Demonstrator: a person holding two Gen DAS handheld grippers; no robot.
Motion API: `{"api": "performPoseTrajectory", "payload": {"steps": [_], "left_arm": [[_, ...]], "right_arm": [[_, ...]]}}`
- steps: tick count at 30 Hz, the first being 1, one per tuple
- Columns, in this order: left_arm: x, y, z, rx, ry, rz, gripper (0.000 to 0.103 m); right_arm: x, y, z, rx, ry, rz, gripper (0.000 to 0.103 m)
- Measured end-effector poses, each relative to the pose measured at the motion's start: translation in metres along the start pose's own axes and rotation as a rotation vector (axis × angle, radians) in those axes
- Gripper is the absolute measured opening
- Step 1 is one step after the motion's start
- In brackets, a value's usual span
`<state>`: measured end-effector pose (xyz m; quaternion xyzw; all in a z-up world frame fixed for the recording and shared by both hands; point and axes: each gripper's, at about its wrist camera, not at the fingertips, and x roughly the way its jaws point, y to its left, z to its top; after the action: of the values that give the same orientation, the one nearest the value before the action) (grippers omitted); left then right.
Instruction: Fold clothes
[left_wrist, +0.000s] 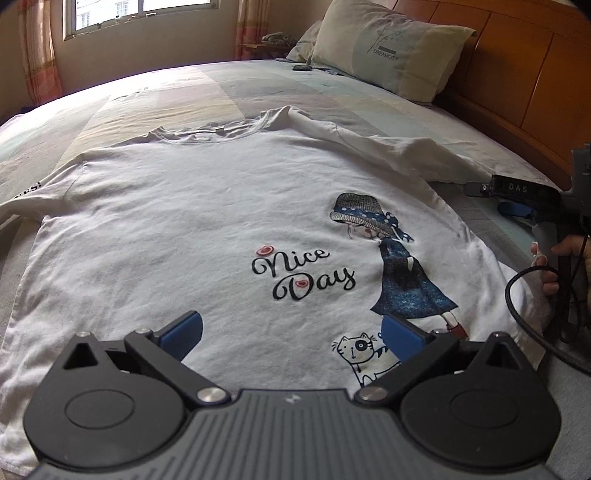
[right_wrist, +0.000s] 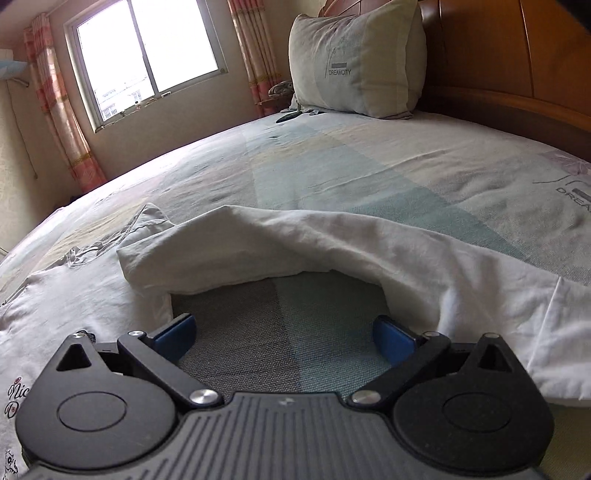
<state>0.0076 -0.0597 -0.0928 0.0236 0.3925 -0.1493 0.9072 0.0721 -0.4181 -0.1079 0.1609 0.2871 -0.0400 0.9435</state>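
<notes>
While a white T-shirt (left_wrist: 192, 229) is spread face up across a bed (left_wrist: 229, 88), the left claw (left_wrist: 291, 332) is held low above its lower hem, released, with both blue pads wide apart and nothing between them. Just ahead of this claw, the words "Nice Day" (left_wrist: 303, 275) are printed in black script, and to the front right of it a printed girl in a blue dress (left_wrist: 402, 273) and a small cat (left_wrist: 360, 350) are seen. The collar (left_wrist: 218, 131) lies far ahead of the claw, and one sleeve (left_wrist: 402, 147) is stretched out to the front right. At the far right of the left wrist view, the right claw (right_wrist: 284, 334) is seen held by a hand (left_wrist: 554, 266), with a black cable (left_wrist: 532, 325) looped beside it. In the right wrist view, the right claw is likewise released, its blue pads spread and empty, held over bare bed sheet. The sleeve is arched just ahead of it, and the shirt body lies to its left. Far ahead, a pillow (right_wrist: 354, 62) marked "DREAMCITY" is propped against a wooden headboard (right_wrist: 509, 55), and a window (right_wrist: 147, 59) with curtains (right_wrist: 59, 107) is seen to the front left.
</notes>
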Motion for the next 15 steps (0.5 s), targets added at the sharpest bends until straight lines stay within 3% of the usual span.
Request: {"api": "performPoseTrajectory", "payload": {"steps": [7, 15], "left_arm": [[0.011, 0.001, 0.004, -0.007, 0.026, 0.004, 0.102], [0.018, 0.009, 0.008, -0.039, 0.045, 0.01, 0.102]], "right_arm": [[0.024, -0.008, 0.025, 0.031, -0.042, -0.024, 0.103], [0.018, -0.07, 0.058, 0.164, -0.149, -0.103, 0.103]]}}
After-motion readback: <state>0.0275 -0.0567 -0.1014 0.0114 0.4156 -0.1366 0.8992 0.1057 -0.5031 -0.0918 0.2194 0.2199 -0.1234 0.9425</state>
